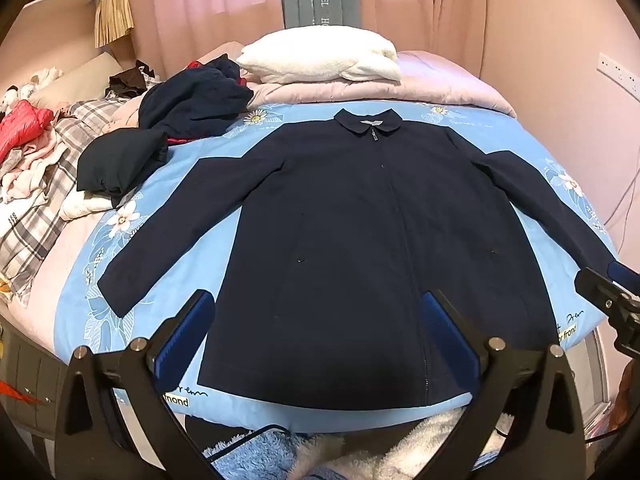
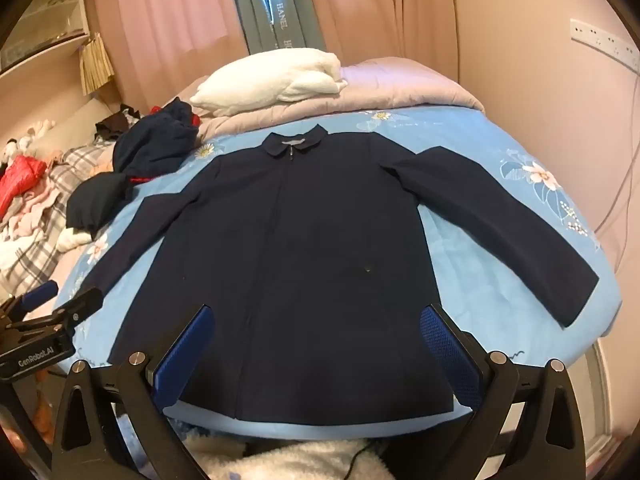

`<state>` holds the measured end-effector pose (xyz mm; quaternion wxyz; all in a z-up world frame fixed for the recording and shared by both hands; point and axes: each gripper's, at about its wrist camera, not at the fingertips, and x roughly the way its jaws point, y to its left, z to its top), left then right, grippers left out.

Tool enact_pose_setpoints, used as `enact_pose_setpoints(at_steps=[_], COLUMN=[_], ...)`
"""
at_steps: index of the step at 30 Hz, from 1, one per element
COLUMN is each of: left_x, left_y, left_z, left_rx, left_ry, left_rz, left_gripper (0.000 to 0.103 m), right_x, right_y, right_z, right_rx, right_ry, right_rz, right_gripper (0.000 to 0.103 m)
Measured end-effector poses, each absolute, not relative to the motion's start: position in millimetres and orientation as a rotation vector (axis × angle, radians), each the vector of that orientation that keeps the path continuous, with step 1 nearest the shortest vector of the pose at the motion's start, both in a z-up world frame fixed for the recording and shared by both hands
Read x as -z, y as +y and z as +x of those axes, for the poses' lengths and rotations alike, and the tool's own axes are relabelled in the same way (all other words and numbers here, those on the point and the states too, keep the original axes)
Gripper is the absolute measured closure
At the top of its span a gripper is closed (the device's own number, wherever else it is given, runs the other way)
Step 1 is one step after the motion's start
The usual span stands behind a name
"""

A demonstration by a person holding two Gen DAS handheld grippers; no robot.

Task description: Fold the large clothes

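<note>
A dark navy jacket lies flat and face up on a light blue flowered sheet, collar far, hem near, both sleeves spread out to the sides, zip closed. My left gripper hangs open above the hem, left of the zip, touching nothing. My right gripper hangs open over the hem's right part, nothing between its blue pads. Each gripper shows at the other view's edge: the right gripper and the left gripper.
A heap of dark clothes lies left of the jacket. A white fleece bundle rests on a folded pink quilt behind it. Loose laundry on plaid bedding fills the far left. Pink wall at the right.
</note>
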<state>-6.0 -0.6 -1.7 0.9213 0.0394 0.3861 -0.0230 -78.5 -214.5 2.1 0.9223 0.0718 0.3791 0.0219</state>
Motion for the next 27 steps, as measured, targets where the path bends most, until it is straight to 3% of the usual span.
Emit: enact_pose_setpoints(at_steps=[27], left_x=[-0.6], left_y=[-6.0], left_z=[-1.9], left_rx=[0.046], left_ry=[0.8], left_rz=[0.093], left_gripper=[0.0], right_x=[0.3], right_y=[-214.8], right_z=[-77.0], right_rx=[-0.047], right_ry=[0.783], right_rz=[0.149], right_gripper=[0.001])
